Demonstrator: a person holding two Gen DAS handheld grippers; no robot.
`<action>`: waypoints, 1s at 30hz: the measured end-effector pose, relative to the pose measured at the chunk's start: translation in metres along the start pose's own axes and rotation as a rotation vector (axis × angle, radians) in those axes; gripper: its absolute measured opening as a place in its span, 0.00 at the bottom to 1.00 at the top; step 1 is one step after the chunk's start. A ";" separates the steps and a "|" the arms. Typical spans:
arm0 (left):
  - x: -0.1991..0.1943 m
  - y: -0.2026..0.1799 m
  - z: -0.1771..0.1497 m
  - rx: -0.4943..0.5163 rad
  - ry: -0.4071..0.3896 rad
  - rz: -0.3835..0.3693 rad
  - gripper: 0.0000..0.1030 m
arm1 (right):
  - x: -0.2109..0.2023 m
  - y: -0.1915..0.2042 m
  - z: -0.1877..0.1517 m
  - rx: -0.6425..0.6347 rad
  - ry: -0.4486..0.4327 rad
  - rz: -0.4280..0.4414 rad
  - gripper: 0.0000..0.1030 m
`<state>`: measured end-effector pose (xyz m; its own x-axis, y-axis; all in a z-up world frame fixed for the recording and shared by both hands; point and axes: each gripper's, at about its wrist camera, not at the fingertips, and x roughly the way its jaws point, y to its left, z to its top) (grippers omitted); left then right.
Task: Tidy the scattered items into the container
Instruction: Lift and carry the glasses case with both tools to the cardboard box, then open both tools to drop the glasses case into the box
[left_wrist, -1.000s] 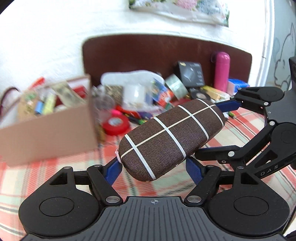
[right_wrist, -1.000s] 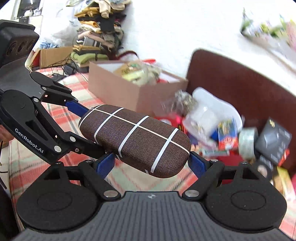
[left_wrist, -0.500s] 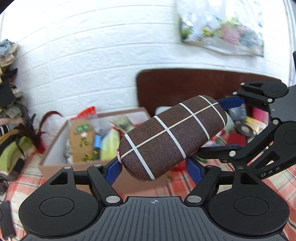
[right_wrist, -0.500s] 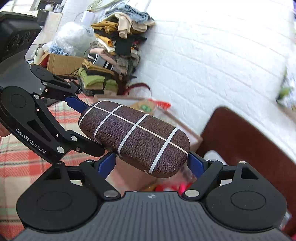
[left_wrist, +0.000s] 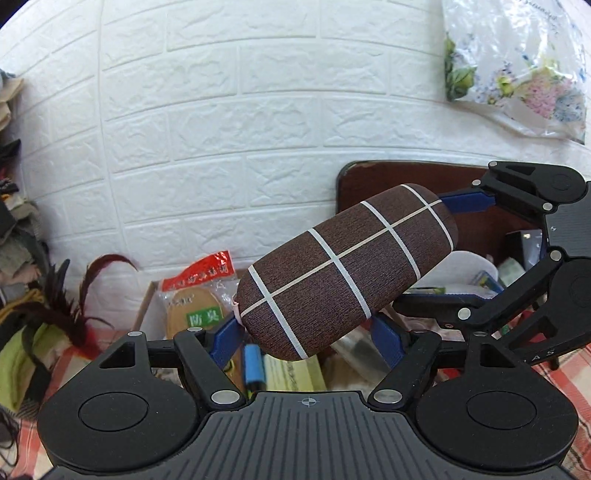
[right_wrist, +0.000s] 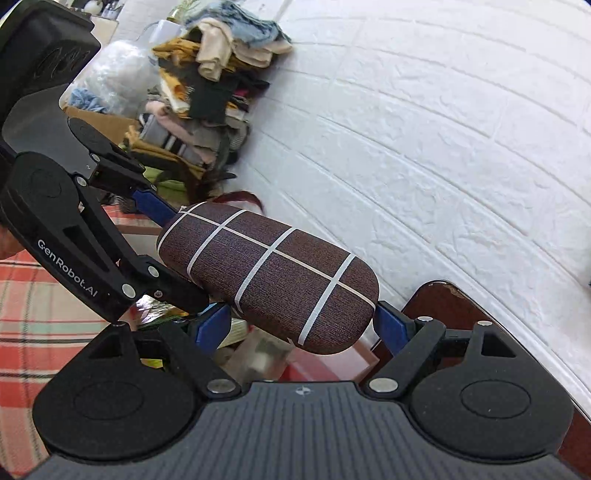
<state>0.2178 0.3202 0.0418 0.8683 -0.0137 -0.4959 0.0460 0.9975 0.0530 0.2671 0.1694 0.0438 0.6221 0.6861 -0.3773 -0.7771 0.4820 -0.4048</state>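
Brown woven fabric, crossed by thin white lines, covers the oblong hard case (left_wrist: 347, 277) that we carry with both tools at once. Nearest the lens in the left wrist view, the left gripper (left_wrist: 308, 336) clamps the lower end of the case between its blue pads (left_wrist: 226, 338); its jaws stand fairly wide because the case fills them. In the right wrist view the right gripper (right_wrist: 301, 325) does likewise at the other end, blue pads (right_wrist: 212, 326) pressed against the fabric — again wide, again full. Each view also shows the opposite tool reaching in from the side to the far end of the case.

The case hangs tilted in the air, clear of any surface. Just beneath and beyond it we see the open cardboard box (left_wrist: 146, 314), already holding a packet of tan insoles with a red header (left_wrist: 199, 295), a blue-capped item and yellow-green paper. The box stands on a red-and-green plaid cloth (right_wrist: 33, 314). Further off lie a dark red feather tuft (left_wrist: 92, 280), a brown headboard (left_wrist: 373, 184) and — farthest — the white brick-pattern wall (left_wrist: 240, 110), with a pile of folded clothes (right_wrist: 207, 92) at one side.
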 end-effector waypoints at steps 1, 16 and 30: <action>0.008 0.005 0.002 -0.001 0.009 -0.005 0.75 | 0.008 -0.003 0.000 0.003 0.004 -0.001 0.84; 0.077 0.042 -0.019 -0.096 0.113 0.020 0.90 | 0.074 -0.010 -0.037 0.010 0.100 0.053 0.93; 0.034 0.009 -0.012 -0.102 0.127 0.040 0.95 | 0.011 -0.015 -0.039 0.121 0.079 0.089 0.97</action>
<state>0.2417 0.3299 0.0152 0.7988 0.0286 -0.6009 -0.0431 0.9990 -0.0097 0.2897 0.1488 0.0134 0.5522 0.6864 -0.4732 -0.8323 0.4867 -0.2653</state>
